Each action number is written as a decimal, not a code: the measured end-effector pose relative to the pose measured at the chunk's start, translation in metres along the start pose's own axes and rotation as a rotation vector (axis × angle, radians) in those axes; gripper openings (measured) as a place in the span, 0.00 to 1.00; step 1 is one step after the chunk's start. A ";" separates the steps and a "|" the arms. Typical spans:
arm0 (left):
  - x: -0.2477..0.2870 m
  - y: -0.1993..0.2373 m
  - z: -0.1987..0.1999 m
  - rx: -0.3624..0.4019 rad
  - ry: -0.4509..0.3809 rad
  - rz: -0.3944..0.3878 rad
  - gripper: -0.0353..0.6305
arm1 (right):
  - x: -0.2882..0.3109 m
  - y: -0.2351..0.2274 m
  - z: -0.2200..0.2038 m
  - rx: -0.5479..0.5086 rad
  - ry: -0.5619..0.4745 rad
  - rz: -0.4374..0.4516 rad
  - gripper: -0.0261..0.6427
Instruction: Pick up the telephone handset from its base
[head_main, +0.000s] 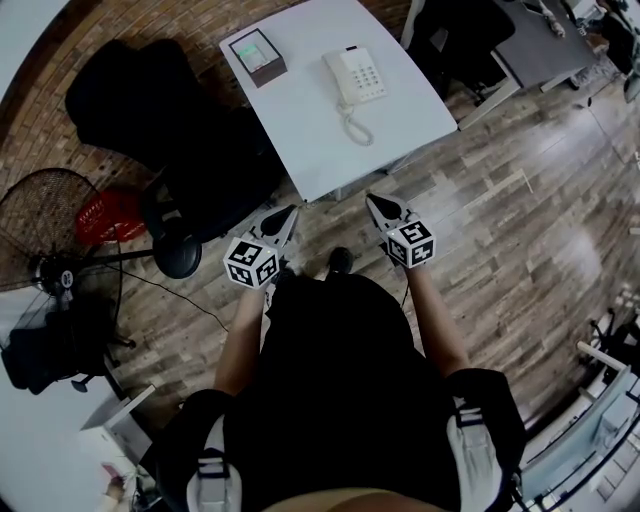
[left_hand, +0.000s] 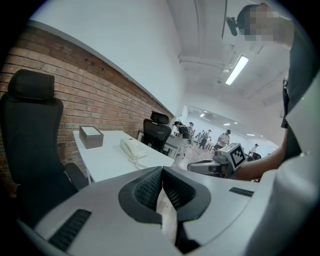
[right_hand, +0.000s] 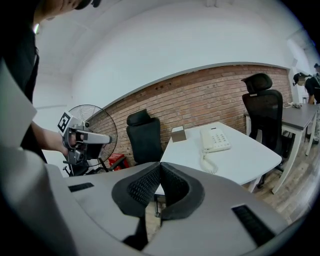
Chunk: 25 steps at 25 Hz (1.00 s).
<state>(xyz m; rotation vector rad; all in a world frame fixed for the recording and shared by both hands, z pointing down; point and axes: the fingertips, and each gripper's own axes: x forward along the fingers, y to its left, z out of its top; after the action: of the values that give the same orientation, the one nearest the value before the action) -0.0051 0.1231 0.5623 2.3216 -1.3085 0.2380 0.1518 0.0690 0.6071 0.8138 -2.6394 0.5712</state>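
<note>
Left hand-held gripper (head_main: 290, 212), right hand-held gripper (head_main: 375, 204): jaws together, empty; handset (head_main: 337, 72) indistinct on telephone (head_main: 368, 75).

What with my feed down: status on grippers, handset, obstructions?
Left gripper, right gripper shut, empty, short of the table. Handset seated on telephone base. Nothing blocking the approach.

Brick wall (right_hand: 200, 100), wood floor (head_main: 520, 200), white table (head_main: 300, 125)

No legible text, telephone (head_main: 356, 75) keypad at 12 o'clock too small, box (head_main: 257, 55) top at 11 o'clock unreadable.
</note>
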 end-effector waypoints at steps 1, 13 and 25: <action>0.001 -0.001 -0.001 -0.001 0.001 0.005 0.08 | 0.000 -0.001 0.000 -0.002 0.002 0.004 0.03; -0.007 0.012 0.019 0.023 -0.008 0.072 0.08 | 0.018 -0.010 0.012 0.001 -0.010 0.035 0.03; 0.014 0.038 0.029 0.008 -0.010 0.036 0.08 | 0.043 -0.025 0.021 0.004 0.009 0.002 0.03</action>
<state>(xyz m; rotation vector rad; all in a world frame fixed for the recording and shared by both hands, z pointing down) -0.0321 0.0815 0.5537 2.3102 -1.3567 0.2442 0.1292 0.0202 0.6134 0.8082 -2.6314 0.5792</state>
